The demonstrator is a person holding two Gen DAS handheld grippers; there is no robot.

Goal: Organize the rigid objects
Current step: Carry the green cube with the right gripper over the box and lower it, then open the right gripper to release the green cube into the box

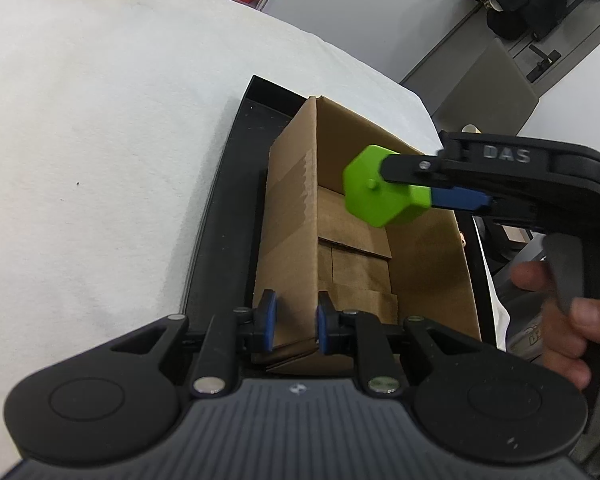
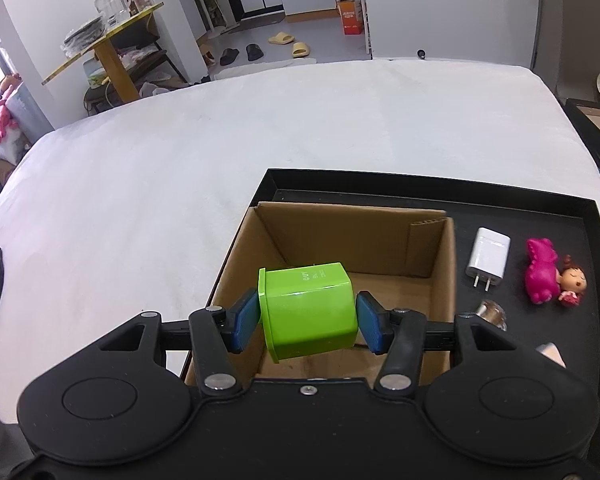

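An open cardboard box [image 1: 292, 208] [image 2: 356, 236] stands in a black tray [image 1: 224, 196] [image 2: 540, 208] on a white table. My left gripper [image 1: 296, 326] is shut on the box's near left wall, one pad on each side. My right gripper [image 2: 308, 318] is shut on a green hexagonal cup [image 2: 306, 312], held on its side above the box opening. In the left wrist view the cup [image 1: 380, 190] and the right gripper [image 1: 412, 184] come in from the right over the box. The box floor shows only cardboard flaps.
In the tray right of the box lie a white charger [image 2: 488, 258], a pink dinosaur toy [image 2: 542, 270], a small doll [image 2: 572, 282] and a clear knob [image 2: 492, 314]. A second tray [image 2: 592, 120] sits at the far right. The white table [image 2: 220, 152] spreads to the left.
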